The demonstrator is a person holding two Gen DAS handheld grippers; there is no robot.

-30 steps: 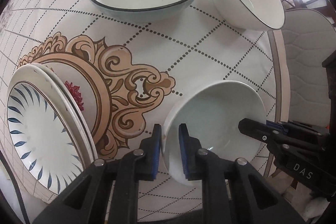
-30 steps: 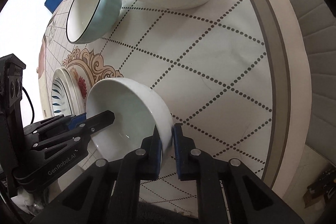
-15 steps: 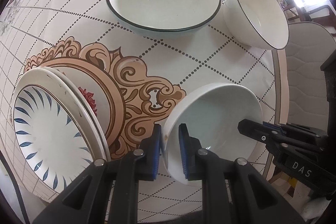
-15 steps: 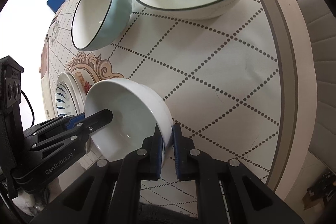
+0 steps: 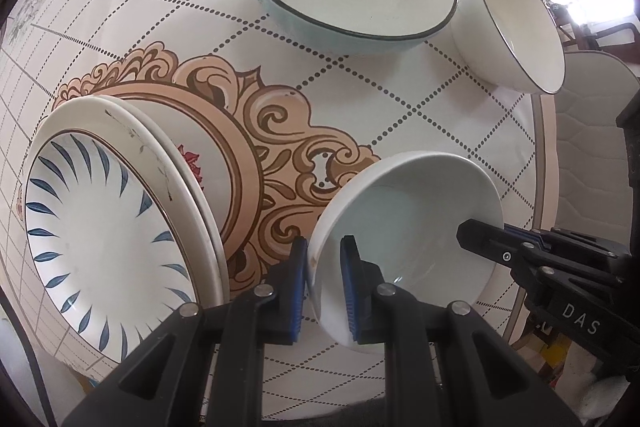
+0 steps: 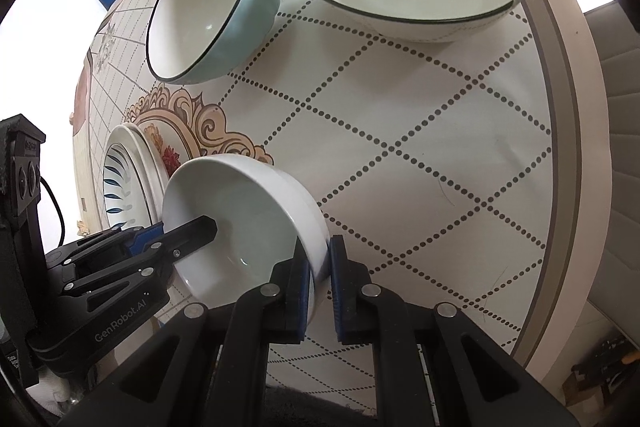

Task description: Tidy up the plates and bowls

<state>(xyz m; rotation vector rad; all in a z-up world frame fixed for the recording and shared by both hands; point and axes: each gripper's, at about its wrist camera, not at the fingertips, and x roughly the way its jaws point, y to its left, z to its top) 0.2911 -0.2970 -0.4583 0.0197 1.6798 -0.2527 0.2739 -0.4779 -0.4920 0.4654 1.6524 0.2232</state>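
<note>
Holding the white bowl (image 5: 404, 227) by opposite rims, the left tool (image 5: 324, 279) and the right tool (image 6: 318, 275) face the blue bowl (image 6: 224, 15) ahead across the table (image 6: 420, 147).

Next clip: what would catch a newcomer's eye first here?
The plain white bowl stands out, pinched by its rim on both sides at once: left gripper on one edge, right gripper on the opposite one. Left of it sit stacked plates, the top one with blue leaf strokes; two dark-rimmed bowls wait farther back.
</note>
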